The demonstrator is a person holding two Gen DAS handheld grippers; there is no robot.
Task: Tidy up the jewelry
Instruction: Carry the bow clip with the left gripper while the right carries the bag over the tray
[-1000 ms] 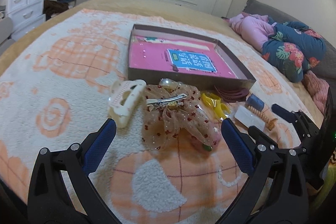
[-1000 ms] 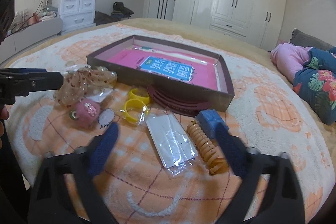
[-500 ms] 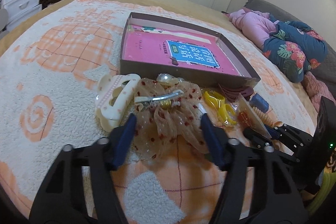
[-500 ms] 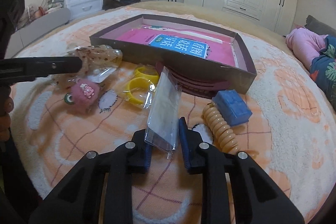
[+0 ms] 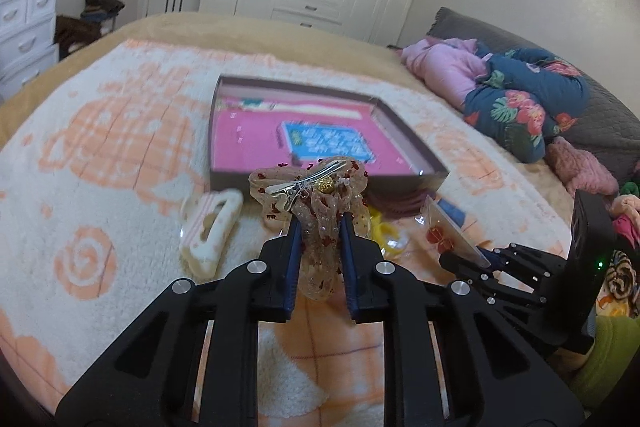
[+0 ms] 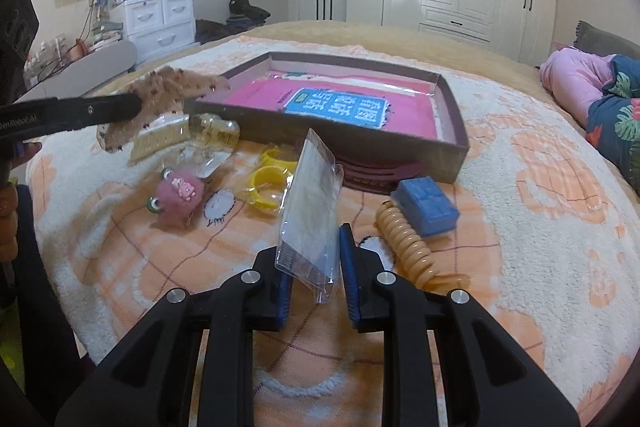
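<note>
The sheer bow clip (image 5: 316, 211) is clamped in the left gripper (image 5: 319, 227) above the blanket, the clear packet (image 6: 312, 223) pinched in the right gripper (image 6: 314, 259); both are best carried level over the box (image 6: 452, 143) wall before release.

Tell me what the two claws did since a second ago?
The left claw closed on the spotted bow and lifted it off the blanket. The right claw closed on the clear packet and tipped it upright. The box, white hair clip, yellow rings and blue block stayed put.
</note>
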